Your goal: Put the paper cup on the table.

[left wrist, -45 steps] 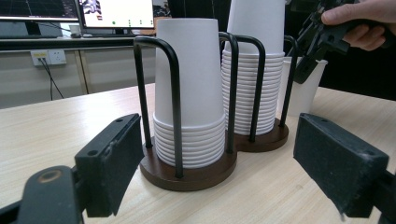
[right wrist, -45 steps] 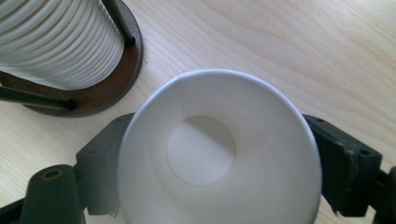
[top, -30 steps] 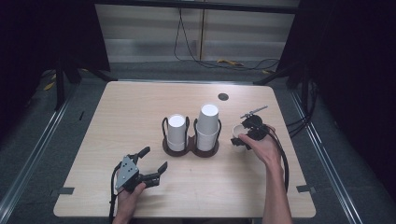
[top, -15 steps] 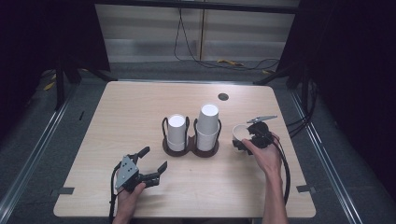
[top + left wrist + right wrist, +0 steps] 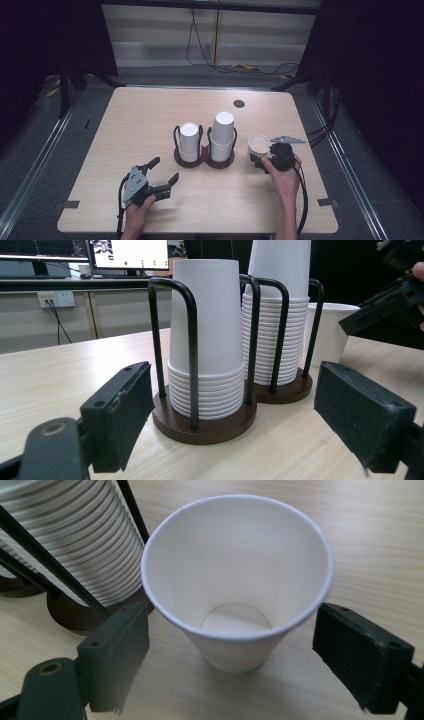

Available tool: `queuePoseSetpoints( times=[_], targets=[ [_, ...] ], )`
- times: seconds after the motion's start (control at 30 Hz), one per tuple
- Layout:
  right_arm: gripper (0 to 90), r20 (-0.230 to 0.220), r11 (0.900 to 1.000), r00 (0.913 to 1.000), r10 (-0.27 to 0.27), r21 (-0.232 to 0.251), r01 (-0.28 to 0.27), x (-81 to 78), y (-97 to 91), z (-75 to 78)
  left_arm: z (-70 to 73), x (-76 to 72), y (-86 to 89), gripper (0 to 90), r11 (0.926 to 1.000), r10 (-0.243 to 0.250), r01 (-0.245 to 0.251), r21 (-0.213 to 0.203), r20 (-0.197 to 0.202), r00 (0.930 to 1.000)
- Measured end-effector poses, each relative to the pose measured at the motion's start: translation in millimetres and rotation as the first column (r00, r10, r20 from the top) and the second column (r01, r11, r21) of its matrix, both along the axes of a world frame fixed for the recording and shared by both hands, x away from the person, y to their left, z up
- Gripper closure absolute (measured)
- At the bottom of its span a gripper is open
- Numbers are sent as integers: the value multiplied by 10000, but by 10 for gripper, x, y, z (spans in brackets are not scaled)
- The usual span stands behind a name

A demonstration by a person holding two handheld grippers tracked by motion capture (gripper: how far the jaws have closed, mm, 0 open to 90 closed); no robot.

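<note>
A black wire holder on a brown base (image 5: 204,159) carries two stacks of upside-down white paper cups, a short stack (image 5: 189,141) and a taller stack (image 5: 222,135). To its right a single white cup (image 5: 257,142) stands upright on the table. My right gripper (image 5: 260,152) reaches in from the right. Its jaws have just been opening, and the cup (image 5: 235,565) sits between the pads (image 5: 117,655) without touching them. At the front left, my left gripper (image 5: 165,169) rests open and empty, aimed at the holder (image 5: 205,427) and its short stack (image 5: 207,330).
The tall stack (image 5: 75,530) stands close beside the single cup. A dark round spot (image 5: 239,103) marks the wooden table (image 5: 140,120) at the back. Cables (image 5: 250,67) lie on the floor behind. Monitors (image 5: 130,252) sit behind the holder in the left gripper view.
My right hand has drifted right and down, away from the tall stack, and the single cup now stands upright on the table. The left gripper has stayed put.
</note>
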State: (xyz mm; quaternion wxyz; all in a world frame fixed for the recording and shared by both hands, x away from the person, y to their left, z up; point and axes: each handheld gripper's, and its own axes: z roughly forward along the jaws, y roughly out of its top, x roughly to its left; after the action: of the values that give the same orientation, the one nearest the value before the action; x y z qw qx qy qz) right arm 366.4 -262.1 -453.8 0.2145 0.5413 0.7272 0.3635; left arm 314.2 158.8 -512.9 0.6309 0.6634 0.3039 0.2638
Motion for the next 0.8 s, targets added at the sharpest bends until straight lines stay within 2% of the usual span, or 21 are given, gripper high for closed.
queuePoseSetpoints(
  times=[0.1, 0.33, 0.43, 0.53, 0.6, 0.67, 0.73, 0.8],
  targets=[
    [149, 348, 9992, 9989, -319, 252, 310, -87, -6, -1, 0, 0, -1, 158, 10000, 3, -3, -15, -13, 10000],
    [135, 1144, 9981, 9916, -602, 224, 580, -326, 76, -31, 0, -1, 0, 158, 10000, 8, -8, 5, 11, 10000],
    [135, 1490, 9956, 9846, -919, 299, 884, -433, 105, -60, 0, -4, -4, 158, 10000, 64, -64, 7, 12, 10000],
    [135, 1977, 9956, 9762, -892, 471, 814, -535, 128, -88, 0, -4, -3, 158, 10000, 62, -62, -6, 13, 10000],
    [135, 2324, 9938, 9677, -973, 751, 819, -584, 154, -116, 0, -4, -3, 159, 10000, 60, -60, -8, 6, 10000],
    [136, 2472, 9936, 9633, -1046, 677, 905, -630, 207, -144, 0, -5, -4, 159, 10000, 69, -69, 2, 19, 10000],
    [135, 2723, 9951, 9579, -909, 622, 768, -674, 275, -174, 1, -7, -5, 159, 9999, 116, -117, 33, 32, 9999],
    [134, 3060, 9954, 9481, -865, 670, 692, -707, 358, -194, 0, -6, -5, 159, 9999, 101, -101, 11, 15, 9999]
  ],
)
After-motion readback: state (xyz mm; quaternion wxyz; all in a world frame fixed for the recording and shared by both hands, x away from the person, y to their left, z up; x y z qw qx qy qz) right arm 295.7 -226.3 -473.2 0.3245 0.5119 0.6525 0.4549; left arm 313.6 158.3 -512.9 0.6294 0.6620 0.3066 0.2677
